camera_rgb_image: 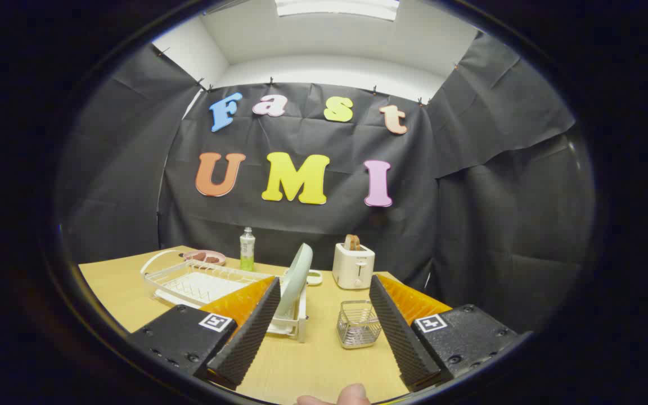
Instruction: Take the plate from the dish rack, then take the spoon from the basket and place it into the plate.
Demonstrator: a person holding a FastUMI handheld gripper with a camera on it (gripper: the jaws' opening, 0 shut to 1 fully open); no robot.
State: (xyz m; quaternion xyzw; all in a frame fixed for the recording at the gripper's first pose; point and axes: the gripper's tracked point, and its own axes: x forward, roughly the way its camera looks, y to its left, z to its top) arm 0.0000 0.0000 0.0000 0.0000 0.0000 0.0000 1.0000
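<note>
Ahead, plate (pixel 297 277) beyond parted jaws.

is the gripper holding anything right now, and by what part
Nothing is held. The gripper has its jaws wide open with bare table between them; the plate stands upright in the dish rack, just ahead of the left finger.

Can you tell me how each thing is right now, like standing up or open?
claw: open, nothing between its fingers.
plate: standing on edge in the dish rack.
wire basket: upright on the table; spoon too hard to tell.
toaster: upright, bread poking out the top.
bottle: upright, cap on.
pink dish: lying flat behind the rack.
</note>
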